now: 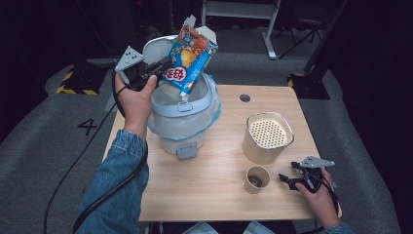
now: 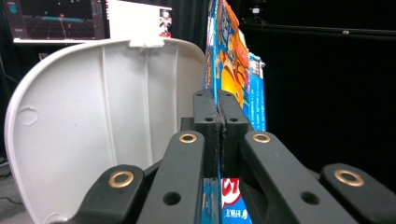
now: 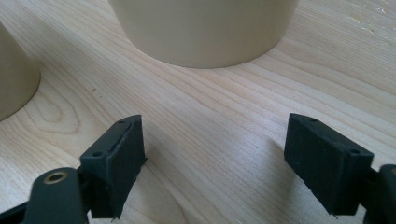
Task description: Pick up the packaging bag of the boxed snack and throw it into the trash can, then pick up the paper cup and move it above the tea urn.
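A blue and orange snack carton [image 1: 191, 58] hangs tilted over the open mouth of a white lidded bin [image 1: 182, 117] with a clear bag liner. My left gripper [image 1: 165, 66] is shut on the carton's edge, at the bin's upper left. In the left gripper view the pads of the left gripper [image 2: 218, 116] pinch the thin carton [image 2: 233, 60] beside the raised bin lid [image 2: 93, 116]. My right gripper [image 1: 286, 179] rests low at the table's front right, open, right of a paper cup [image 1: 256, 179]. In the right gripper view the right gripper [image 3: 215, 158] has only bare wood between its jaws.
A beige canister [image 1: 268, 136] with a perforated top stands behind the cup, also seen as the beige canister [image 3: 201, 28] ahead of the right jaws. The wooden table [image 1: 219, 204] has a small round hole [image 1: 245, 97] at the back. A white frame [image 1: 243, 9] stands on the floor beyond.
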Demonstrator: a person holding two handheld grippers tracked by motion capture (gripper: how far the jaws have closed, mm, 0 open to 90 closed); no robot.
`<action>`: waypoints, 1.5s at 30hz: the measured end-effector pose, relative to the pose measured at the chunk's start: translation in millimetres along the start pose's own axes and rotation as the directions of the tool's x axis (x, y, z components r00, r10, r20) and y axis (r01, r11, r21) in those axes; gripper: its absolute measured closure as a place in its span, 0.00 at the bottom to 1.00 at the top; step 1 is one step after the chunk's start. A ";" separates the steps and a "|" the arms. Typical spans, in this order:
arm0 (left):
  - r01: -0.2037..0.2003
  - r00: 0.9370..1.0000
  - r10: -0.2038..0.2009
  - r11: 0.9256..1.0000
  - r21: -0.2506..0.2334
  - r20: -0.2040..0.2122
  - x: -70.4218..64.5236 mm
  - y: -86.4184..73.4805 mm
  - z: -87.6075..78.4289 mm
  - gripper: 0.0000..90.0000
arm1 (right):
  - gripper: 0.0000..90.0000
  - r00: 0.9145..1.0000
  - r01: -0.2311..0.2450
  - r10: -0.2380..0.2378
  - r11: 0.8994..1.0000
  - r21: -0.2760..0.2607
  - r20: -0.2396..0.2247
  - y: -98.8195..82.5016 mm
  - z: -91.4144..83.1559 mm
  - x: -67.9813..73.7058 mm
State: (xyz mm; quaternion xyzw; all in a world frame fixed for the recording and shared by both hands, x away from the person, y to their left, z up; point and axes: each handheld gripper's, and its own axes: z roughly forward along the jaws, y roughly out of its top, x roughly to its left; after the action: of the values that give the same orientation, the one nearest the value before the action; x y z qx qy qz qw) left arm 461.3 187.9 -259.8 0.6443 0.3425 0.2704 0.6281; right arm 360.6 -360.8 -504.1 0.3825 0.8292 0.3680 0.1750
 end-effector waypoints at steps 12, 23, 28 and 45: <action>-0.057 0.998 0.056 0.995 0.087 0.012 -4.5 -2.9 -0.3 0.39 | 0.23 1.000 0.000 0.000 1.000 0.000 0.001 0.0 0.0 0.0; -0.097 0.992 0.084 0.984 0.147 0.092 -8.4 -8.6 -30.2 0.36 | 0.23 1.000 0.000 0.000 1.000 0.000 0.000 0.0 0.0 0.0; -0.117 0.986 0.093 0.978 0.174 0.137 -14.7 -12.0 -43.7 0.35 | 0.23 1.000 0.000 0.000 1.000 0.001 0.000 0.0 0.0 -0.1; -0.192 0.954 0.121 0.949 0.248 0.275 -42.2 -47.3 -91.4 0.33 | 0.23 1.000 0.000 0.000 1.000 0.001 0.000 0.1 0.1 -0.1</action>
State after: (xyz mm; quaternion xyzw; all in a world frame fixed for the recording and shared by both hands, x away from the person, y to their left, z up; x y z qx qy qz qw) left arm 359.2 210.8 -297.5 0.7793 0.2397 0.1845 0.5488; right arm 360.7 -360.8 -504.1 0.3827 0.8294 0.3675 0.1750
